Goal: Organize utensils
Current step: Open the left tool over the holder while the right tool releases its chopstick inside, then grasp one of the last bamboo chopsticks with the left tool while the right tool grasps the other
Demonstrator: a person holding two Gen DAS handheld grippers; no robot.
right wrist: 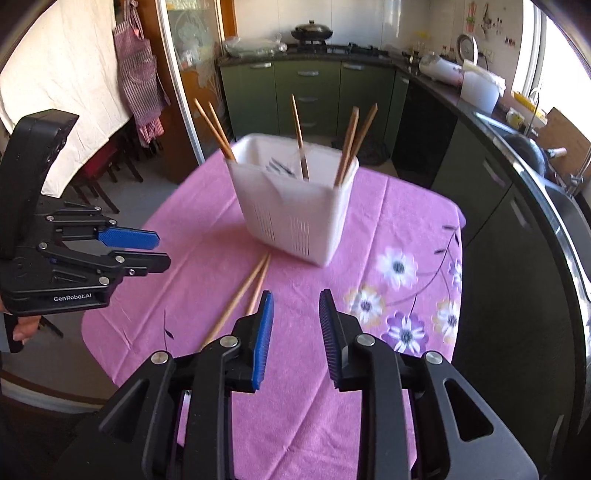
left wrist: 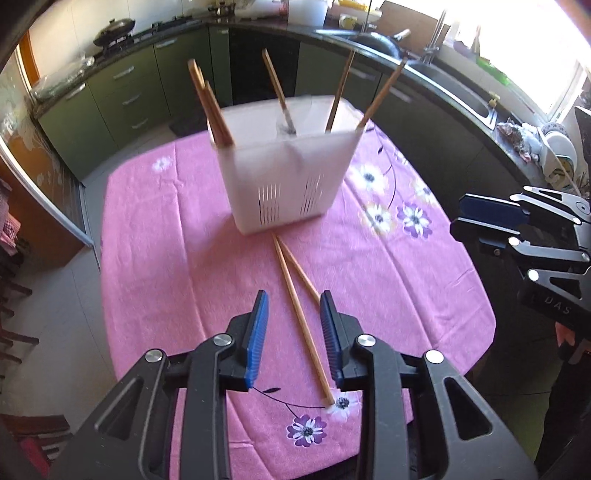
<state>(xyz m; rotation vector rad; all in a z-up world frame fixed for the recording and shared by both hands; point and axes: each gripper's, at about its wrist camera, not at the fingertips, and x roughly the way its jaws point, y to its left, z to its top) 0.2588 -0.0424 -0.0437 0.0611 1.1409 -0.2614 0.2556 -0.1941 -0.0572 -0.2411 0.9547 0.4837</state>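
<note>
So there's a small table with a pink flowered tablecloth (left wrist: 177, 266), and a white slotted utensil holder (left wrist: 284, 181) sits toward its far edge, with several wooden chopsticks (left wrist: 210, 103) standing up in it, leaning out toward the corners. Two more loose chopsticks (left wrist: 301, 317) lie crossed on the cloth just in front of the holder, running back toward the near edge. The left gripper (left wrist: 293, 332) hangs right over those two, jaws partly apart with nothing pinched; one stick shows in the gap between the blue pads, the other passes behind the right-hand pad. The right gripper (right wrist: 295, 332) is off toward the right side of the table, also partly open and empty, over bare cloth, with the loose chopsticks just beside its left pad. Around the table: green kitchen cabinets (right wrist: 306, 92), a wok (right wrist: 312, 31) on the stove, a sink (left wrist: 458, 88) along the dark counter, and an apron (right wrist: 138, 74) hanging by the door.
</note>
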